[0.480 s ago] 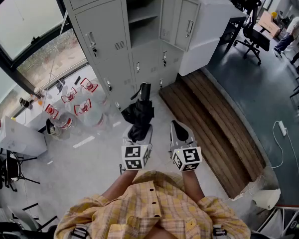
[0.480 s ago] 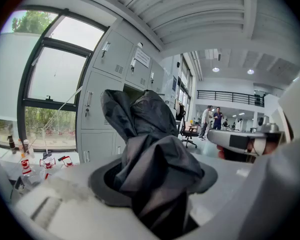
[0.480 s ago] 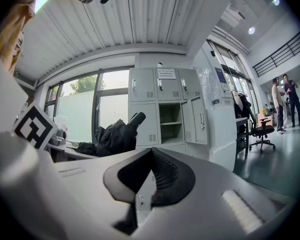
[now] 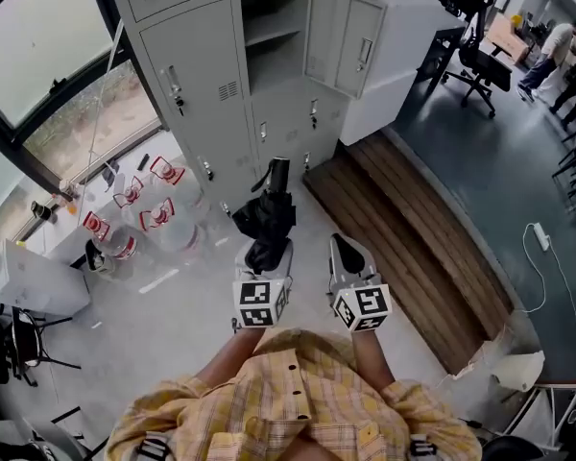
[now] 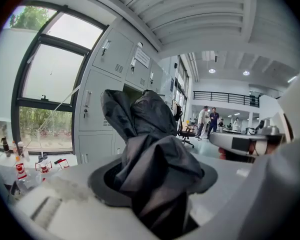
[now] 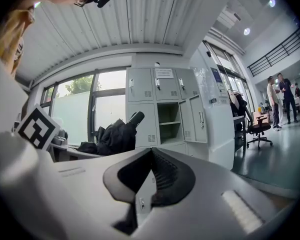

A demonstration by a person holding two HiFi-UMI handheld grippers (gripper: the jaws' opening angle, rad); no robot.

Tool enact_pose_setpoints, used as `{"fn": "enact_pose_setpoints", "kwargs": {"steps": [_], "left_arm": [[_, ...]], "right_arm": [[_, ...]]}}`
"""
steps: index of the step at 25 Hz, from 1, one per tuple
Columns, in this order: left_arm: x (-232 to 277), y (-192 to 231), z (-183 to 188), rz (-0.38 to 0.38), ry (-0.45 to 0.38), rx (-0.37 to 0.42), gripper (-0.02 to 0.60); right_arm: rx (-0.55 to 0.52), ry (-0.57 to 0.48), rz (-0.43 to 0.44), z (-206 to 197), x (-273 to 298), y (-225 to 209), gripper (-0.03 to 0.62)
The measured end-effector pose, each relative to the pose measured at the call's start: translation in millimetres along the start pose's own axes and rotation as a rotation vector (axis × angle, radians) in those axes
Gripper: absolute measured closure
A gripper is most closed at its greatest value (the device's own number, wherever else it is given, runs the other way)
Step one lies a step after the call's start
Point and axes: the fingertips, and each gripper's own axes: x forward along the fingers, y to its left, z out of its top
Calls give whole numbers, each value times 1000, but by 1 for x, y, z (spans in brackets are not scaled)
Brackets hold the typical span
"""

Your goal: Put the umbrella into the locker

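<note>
left gripper (image 4: 269, 250) clamped on the folded black umbrella (image 4: 266, 214), whose long axis points away from the person toward the open locker (image 4: 274, 65), ahead and well apart; right gripper (image 4: 345, 250) alongside, jaws together, empty.

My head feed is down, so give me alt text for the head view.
Seen from above, the left tool grips a black folded fabric umbrella pointed toward a grey metal locker bank with one compartment open. The right tool beside it is shut and empty; a yellow plaid shirt fills the bottom edge.
</note>
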Motion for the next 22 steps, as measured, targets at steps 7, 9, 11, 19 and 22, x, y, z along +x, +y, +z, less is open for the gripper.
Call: {"fn": "enact_pose_setpoints", "kwargs": {"steps": [7, 9, 11, 19, 22], "left_arm": [[10, 30, 4, -56, 13, 27, 314], [11, 41, 4, -65, 23, 29, 314], [11, 49, 4, -76, 26, 29, 314], [15, 66, 5, -101, 29, 14, 314], [28, 73, 5, -99, 33, 15, 314]], "right_arm": [[4, -8, -53, -4, 26, 16, 602], [-4, -10, -70, -4, 33, 23, 602], [-11, -16, -86, -2, 39, 30, 602], [-26, -20, -104, 5, 59, 42, 602], [-26, -20, -94, 3, 74, 39, 602]]}}
